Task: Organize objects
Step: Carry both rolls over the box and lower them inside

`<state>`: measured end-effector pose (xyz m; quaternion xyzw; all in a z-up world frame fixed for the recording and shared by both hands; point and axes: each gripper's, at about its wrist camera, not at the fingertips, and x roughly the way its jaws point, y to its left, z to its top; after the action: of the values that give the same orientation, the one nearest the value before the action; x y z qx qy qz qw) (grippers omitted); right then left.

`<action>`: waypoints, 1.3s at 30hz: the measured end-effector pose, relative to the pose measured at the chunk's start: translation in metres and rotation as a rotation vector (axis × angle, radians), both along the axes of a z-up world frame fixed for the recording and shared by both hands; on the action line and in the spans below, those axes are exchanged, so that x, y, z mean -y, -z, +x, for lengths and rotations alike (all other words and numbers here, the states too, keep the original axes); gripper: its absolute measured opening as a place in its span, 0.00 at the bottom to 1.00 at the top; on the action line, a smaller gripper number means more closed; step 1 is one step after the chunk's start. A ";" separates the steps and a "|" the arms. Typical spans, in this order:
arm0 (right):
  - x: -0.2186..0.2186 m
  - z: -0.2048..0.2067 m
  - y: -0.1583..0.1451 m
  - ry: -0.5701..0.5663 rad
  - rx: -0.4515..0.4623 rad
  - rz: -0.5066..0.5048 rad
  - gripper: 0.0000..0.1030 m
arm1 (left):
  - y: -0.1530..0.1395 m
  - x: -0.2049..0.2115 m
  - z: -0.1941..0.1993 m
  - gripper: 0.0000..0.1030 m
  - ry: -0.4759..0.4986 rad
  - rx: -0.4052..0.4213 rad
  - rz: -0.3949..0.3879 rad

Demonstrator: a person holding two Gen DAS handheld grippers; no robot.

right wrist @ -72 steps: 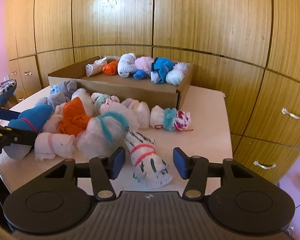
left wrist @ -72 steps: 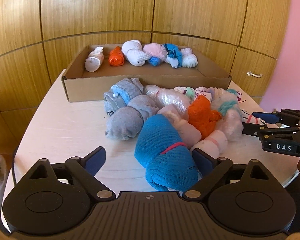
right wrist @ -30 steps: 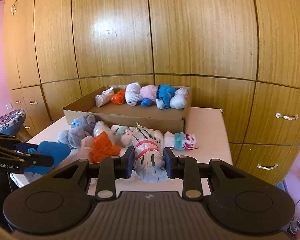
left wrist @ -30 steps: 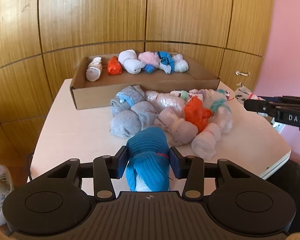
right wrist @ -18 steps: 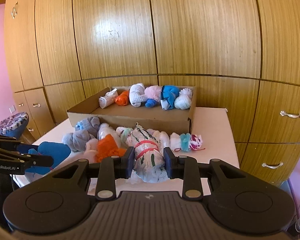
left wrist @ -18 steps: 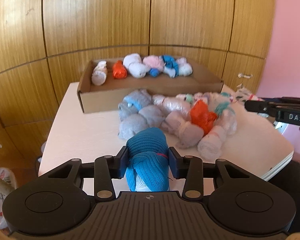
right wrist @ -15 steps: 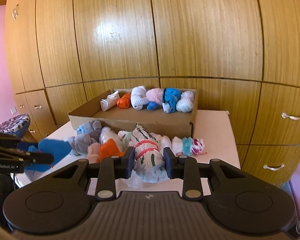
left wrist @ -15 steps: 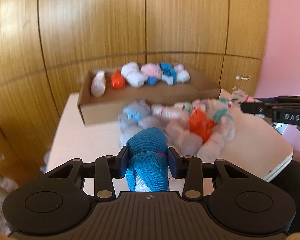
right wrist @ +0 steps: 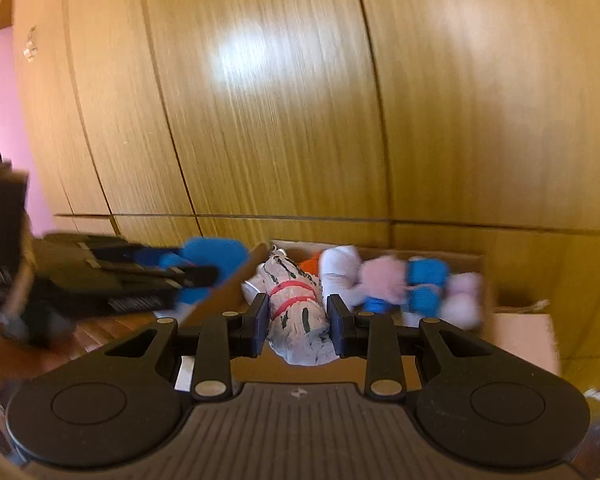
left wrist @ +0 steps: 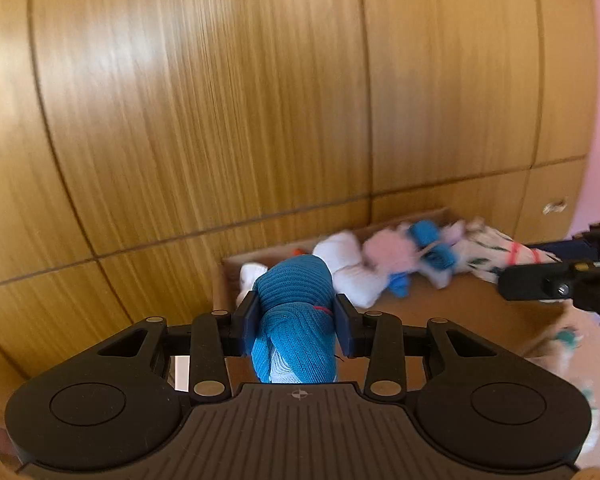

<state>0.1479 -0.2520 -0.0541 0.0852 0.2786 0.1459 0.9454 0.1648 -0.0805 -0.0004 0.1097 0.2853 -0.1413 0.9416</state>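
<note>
My left gripper (left wrist: 296, 326) is shut on a blue sock roll (left wrist: 294, 312) and holds it in the air near the left end of the cardboard box (left wrist: 460, 304). My right gripper (right wrist: 298, 330) is shut on a white patterned sock roll with red bands (right wrist: 296, 308) and holds it above the front of the box (right wrist: 228, 300). The right gripper and its sock roll (left wrist: 496, 254) also show at the right of the left wrist view. The left gripper and blue roll (right wrist: 208, 256) show at the left of the right wrist view. Both views are blurred.
Several sock rolls lie in a row in the box: white (left wrist: 348, 264), pink (left wrist: 392, 248) and blue (left wrist: 428, 236). Wooden cupboard doors (left wrist: 260, 100) rise right behind the box. A bit of the pale table (right wrist: 520, 336) shows to the right of the box.
Both grippers have lifted with their sock rolls and moved forward from the table's front to the box. The pile of sock rolls on the table has dropped out of view.
</note>
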 end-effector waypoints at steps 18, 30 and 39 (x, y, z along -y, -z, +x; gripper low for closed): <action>-0.050 0.126 0.086 0.030 -0.298 -0.028 0.27 | 0.074 0.021 0.058 0.45 0.030 -0.099 0.135; -0.052 0.115 0.095 0.026 -0.309 -0.018 0.29 | 0.073 0.011 0.057 0.49 0.017 -0.115 0.109; -0.050 0.094 0.080 0.026 -0.265 -0.007 0.29 | 0.060 0.012 0.048 0.50 0.016 -0.090 0.106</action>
<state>0.2418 -0.2016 -0.1337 0.1041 0.4003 0.1202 0.9025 0.2127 -0.0925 -0.0604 0.1553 0.3334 -0.1383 0.9195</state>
